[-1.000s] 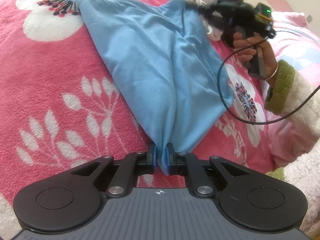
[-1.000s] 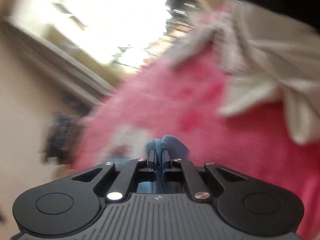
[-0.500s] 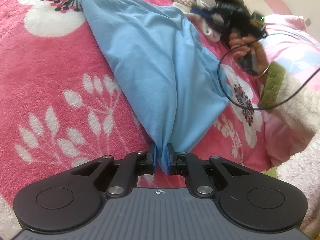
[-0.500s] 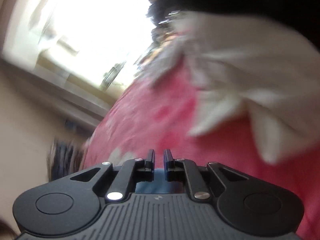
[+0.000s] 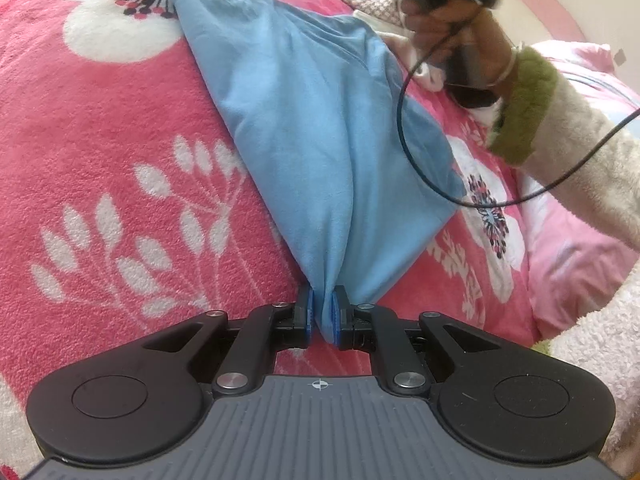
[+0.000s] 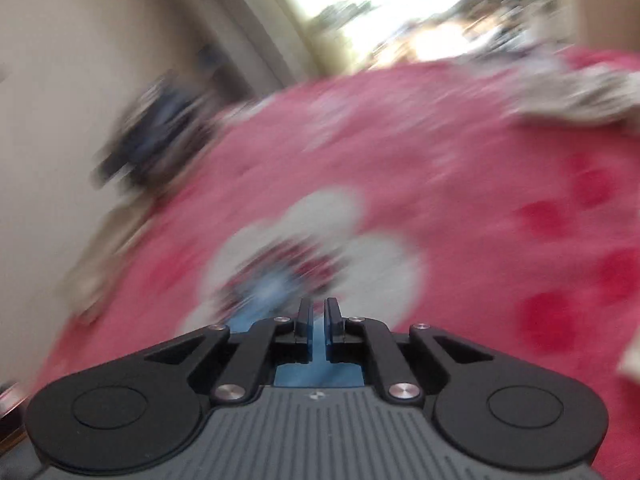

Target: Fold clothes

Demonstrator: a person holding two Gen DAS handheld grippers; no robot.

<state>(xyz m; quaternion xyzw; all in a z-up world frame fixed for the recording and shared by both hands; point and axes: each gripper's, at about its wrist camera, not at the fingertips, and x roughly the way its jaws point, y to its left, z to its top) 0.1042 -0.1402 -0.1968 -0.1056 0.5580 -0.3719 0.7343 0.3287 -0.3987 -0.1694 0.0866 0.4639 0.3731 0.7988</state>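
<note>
A pink flowered blanket (image 5: 100,168) covers the bed under everything. On it lies the blue shirt (image 5: 320,120), stretched from a white flower down to my left gripper (image 5: 323,312), whose fingers pinch a bunched corner of it. My right hand (image 5: 452,28), in a fleecy sleeve (image 5: 568,128), holds the right gripper (image 6: 316,324) above the shirt's far end; its fingers stand slightly apart with nothing between them, blue cloth blurred below. A black cable (image 5: 404,120) loops across the shirt.

Both wrist views low over the pink blanket (image 5: 120,140) (shared), right one blurred
</note>
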